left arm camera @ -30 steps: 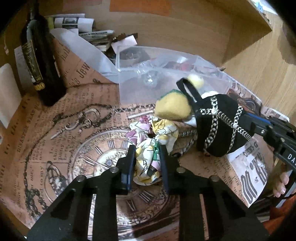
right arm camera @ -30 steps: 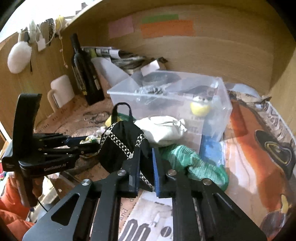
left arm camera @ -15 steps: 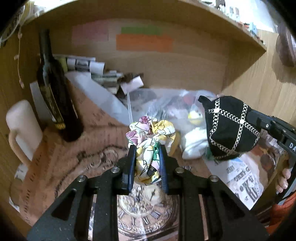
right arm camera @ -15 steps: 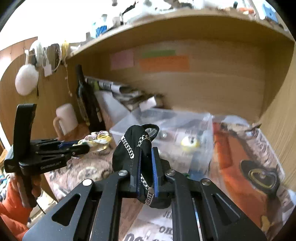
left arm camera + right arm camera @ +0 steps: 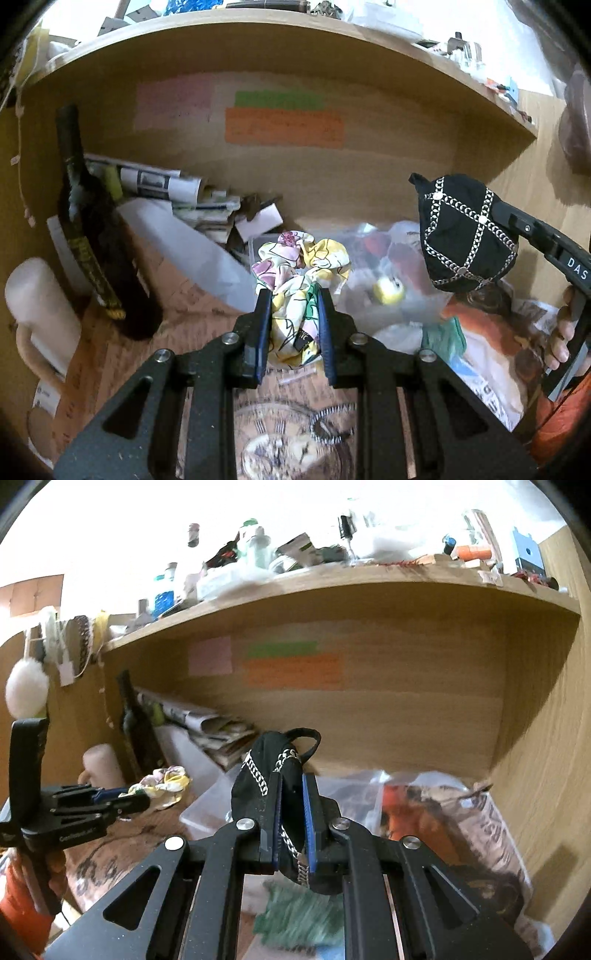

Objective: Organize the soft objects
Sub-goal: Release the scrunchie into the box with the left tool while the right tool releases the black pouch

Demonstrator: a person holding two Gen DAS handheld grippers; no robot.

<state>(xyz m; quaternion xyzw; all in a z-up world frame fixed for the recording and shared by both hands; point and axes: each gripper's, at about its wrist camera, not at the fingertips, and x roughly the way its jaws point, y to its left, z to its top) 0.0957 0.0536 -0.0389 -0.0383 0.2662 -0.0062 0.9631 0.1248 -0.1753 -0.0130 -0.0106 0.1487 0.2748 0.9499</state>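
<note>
My left gripper (image 5: 291,295) is shut on a floral yellow, pink and white scrunchie (image 5: 301,266) and holds it in the air above the desk. It also shows at the left of the right wrist view (image 5: 162,784). My right gripper (image 5: 291,779) is shut on a black pouch with silver chains (image 5: 266,771), held up in the air; the pouch shows at the right of the left wrist view (image 5: 465,236). A clear plastic box (image 5: 369,258) holding small items and a yellow ball (image 5: 386,290) stands below and behind both.
A dark wine bottle (image 5: 96,240) and a white mug (image 5: 40,314) stand at the left. Rolled newspapers (image 5: 162,184) lie at the back. A green knitted cloth (image 5: 299,919) and a white bundle lie by the box. A shelf (image 5: 332,583) hangs overhead.
Both grippers have risen from the desk, lifting the scrunchie and the black pouch into the air. The views now tilt up toward the back wall and shelf.
</note>
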